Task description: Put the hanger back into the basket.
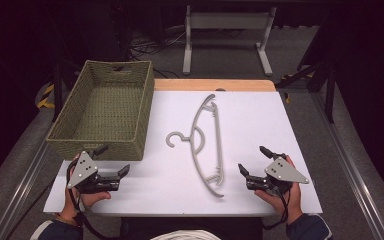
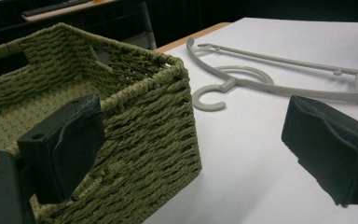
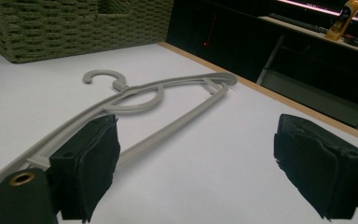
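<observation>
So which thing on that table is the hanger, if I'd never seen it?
On the white table, look right of the green woven basket. The hanger lies flat between the two grippers, a thin grey plastic bow with its hook toward the basket.

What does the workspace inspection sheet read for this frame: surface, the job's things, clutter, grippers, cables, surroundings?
Surface: white table top with a wooden far edge, flat and clean.
Job's things: grey plastic hanger lies flat mid-table, hook toward the basket; green woven basket at far left, nothing seen inside.
Clutter: nothing seen.
Grippers: left gripper beside the basket's near corner, jaws open, nothing between them; right gripper just right of the hanger's near end, jaws open, apart from it.
Cables: black cable trails from the left gripper; more cables on the floor beyond.
Surroundings: dark room, grey floor, white frame behind the table.
</observation>
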`<state>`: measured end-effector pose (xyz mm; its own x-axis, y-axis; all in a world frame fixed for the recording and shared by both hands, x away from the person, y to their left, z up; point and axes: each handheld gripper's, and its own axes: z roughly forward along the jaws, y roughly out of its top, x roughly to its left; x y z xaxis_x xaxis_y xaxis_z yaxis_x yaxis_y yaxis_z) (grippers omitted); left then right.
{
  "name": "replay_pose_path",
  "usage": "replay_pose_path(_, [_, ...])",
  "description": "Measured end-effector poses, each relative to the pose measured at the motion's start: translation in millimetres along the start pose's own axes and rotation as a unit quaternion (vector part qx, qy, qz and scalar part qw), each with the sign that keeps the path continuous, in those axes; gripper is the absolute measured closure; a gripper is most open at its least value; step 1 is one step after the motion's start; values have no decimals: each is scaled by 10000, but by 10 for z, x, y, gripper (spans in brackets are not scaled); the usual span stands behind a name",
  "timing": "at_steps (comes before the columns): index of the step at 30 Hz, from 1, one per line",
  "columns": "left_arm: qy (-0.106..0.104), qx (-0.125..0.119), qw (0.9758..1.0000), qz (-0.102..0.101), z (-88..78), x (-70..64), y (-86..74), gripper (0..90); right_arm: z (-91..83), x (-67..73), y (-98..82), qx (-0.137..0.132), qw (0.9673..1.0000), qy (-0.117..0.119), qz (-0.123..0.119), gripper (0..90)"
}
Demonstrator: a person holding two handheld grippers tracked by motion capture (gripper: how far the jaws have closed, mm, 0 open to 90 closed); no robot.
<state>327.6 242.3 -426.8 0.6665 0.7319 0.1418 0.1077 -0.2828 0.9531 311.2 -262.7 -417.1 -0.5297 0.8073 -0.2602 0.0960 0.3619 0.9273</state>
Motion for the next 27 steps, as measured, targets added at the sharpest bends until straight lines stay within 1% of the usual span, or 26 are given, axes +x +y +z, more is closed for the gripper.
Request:
replay_pose_path(1, [-30,32,10000,-4,16,-7,0,65,15,-9,-9,35,10000,-5,11,144])
replay_pose_path(2, [-38,72,9999,63,16,-15,3,64,31,-12,-16,84,10000,24,39,144])
replay_pose_path(3, [-37,35,10000,67,16,-31,2,64,38,-7,-14,141,9999,37,31,144])
replay_pose_path(4, [-59,53,9999,76,11,-41,5,66,41,0,-8,156,9999,20,8,144])
replay_pose_path(6, [-79,75,9999,105,6,-48,8,69,47,5,7,151,9999,33,36,145])
replay_pose_path(8, [-99,46,9999,94,4,-53,4,71,58,10,14,186,9998,22,32,144])
replay_pose_path(10, [-193,102,9997,95,-5,-63,-16,71,81,39,35,267,9996,47,-15,145])
replay_pose_path(11, [-193,102,9997,95,-5,-63,-16,71,99,50,53,296,9995,78,-41,145])
replay_pose_path(12, [-205,191,9995,155,-11,-71,-27,71,99,50,53,296,9995,78,-41,145])
replay_pose_path(14, [-230,157,9995,121,-21,-78,-37,70,135,92,104,318,9993,175,-68,145])
replay_pose_path(15, [-256,144,9996,54,-22,-86,-42,71,156,120,124,350,9991,197,-113,145])
replay_pose_path(17, [-290,218,9993,60,-15,-94,-53,71,197,179,158,389,9985,331,-203,153])
replay_pose_path(19, [-335,275,9990,82,-2,-112,-67,71,252,245,186,463,9973,509,-274,170])
replay_pose_path(20, [-348,313,9989,94,-2,-120,-69,71,300,283,211,520,9956,748,-222,196])
replay_pose_path(21, [-364,321,9988,101,4,-134,-76,72,326,303,223,555,9947,846,-191,204])
replay_pose_path(22, [-387,365,9985,119,4,-143,-78,72,358,336,236,593,9933,977,-167,218])
replay_pose_path(23, [-388,366,9985,123,6,-153,-84,72,391,372,249,662,9918,1077,-191,225])
replay_pose_path(24, [-400,368,9985,114,5,-156,-86,74,431,412,258,788,9891,1219,-229,228])
replay_pose_path(25, [-400,368,9985,114,5,-156,-86,75,448,437,259,840,9878,1292,-211,235])
replay_pose_path(26, [-406,391,9983,119,6,-157,-89,75,448,437,259,840,9878,1292,-211,235])
replay_pose_path(27, [-423,395,9983,89,8,-159,-94,76,486,481,261,995,9845,1423,-259,240])
